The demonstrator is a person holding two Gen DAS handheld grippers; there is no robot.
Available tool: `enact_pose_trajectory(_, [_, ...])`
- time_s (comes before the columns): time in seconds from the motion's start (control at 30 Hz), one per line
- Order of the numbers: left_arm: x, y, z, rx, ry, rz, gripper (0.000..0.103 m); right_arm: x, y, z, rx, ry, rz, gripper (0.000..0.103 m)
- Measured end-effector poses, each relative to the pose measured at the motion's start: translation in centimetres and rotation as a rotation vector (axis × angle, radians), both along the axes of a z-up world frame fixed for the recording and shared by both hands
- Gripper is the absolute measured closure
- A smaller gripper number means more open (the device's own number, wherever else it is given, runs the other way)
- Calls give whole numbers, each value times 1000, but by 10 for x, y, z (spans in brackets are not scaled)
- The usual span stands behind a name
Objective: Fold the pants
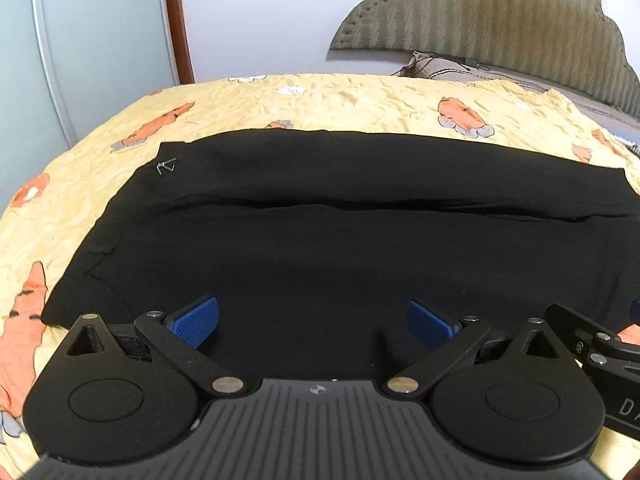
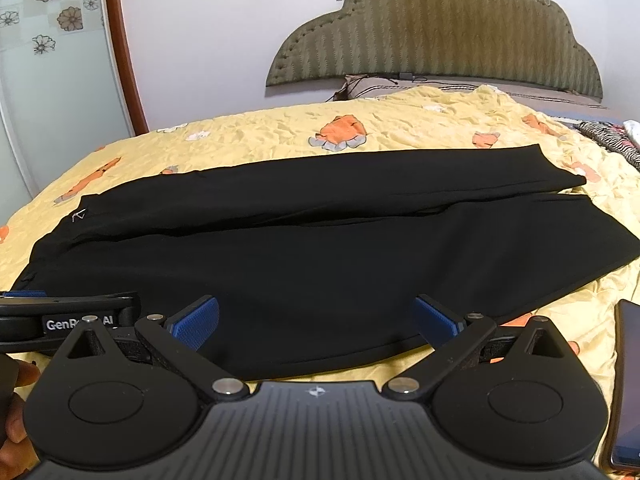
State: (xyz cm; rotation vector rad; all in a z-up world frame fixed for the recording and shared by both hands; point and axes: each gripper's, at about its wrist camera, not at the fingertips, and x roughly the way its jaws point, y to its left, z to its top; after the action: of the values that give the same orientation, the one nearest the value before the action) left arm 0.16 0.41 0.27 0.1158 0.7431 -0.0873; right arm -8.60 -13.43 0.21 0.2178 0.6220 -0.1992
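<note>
The left gripper (image 1: 313,322) gapes wide with nothing between its blue pads, hovering over the near edge of the black pants (image 1: 320,216), which lie flat across the yellow bedspread (image 1: 360,100) just ahead. Beside it, the right gripper (image 2: 316,320) is likewise spread wide and empty; a phone (image 2: 628,384) lies to its right.

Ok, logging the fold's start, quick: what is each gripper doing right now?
Left gripper: jaws open, holding nothing, over the black pants.
Right gripper: jaws open, holding nothing.
</note>
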Motion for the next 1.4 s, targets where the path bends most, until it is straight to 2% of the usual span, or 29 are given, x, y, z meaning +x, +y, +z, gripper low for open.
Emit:
enact_pose_trajectory(0.33, [2,-2,-3,32,-10,9,1,-8,1,6,24,-65,53,0])
enact_pose_trajectory(0.7, [1,-5,-7,61,-5,-6,1,-7,-4,7,87,-66,69,0])
enact_pose_trajectory(0.83, [2,-4,-7,61,-5,-6,1,-14,-2,13,15,-117,67,0])
enact_pose_trajectory(0.97, [3,-3,-7,59,0,-5,1,-18,0,16,-12,-153,69,0])
enact_pose_trajectory(1.0, [4,-3,-7,60,2,-8,1,-24,4,19,-54,-196,46,0])
enact_pose_trajectory(1.07, [3,-3,-8,63,-1,-11,1,-41,18,29,-223,-330,8,0])
enact_pose_trajectory(1.1, [4,-2,-8,63,-1,-9,1,-47,22,33,-275,-375,9,0])
enact_pose_trajectory(1.13, [5,-2,-9,59,3,-6,1,-48,23,37,-283,-390,15,0])
enact_pose_trajectory(1.17, [5,-2,-9,55,6,-5,1,-43,21,38,-252,-364,33,0])
enact_pose_trajectory(1.23, [6,-2,-9,50,12,-3,1,-27,13,32,-169,-244,68,0])
enact_pose_trajectory(1.27, [6,-2,-9,51,12,-5,1,-24,11,26,-147,-212,72,0])
enact_pose_trajectory(1.4, [6,-2,-9,61,8,-5,1,-18,11,12,-127,-142,90,0])
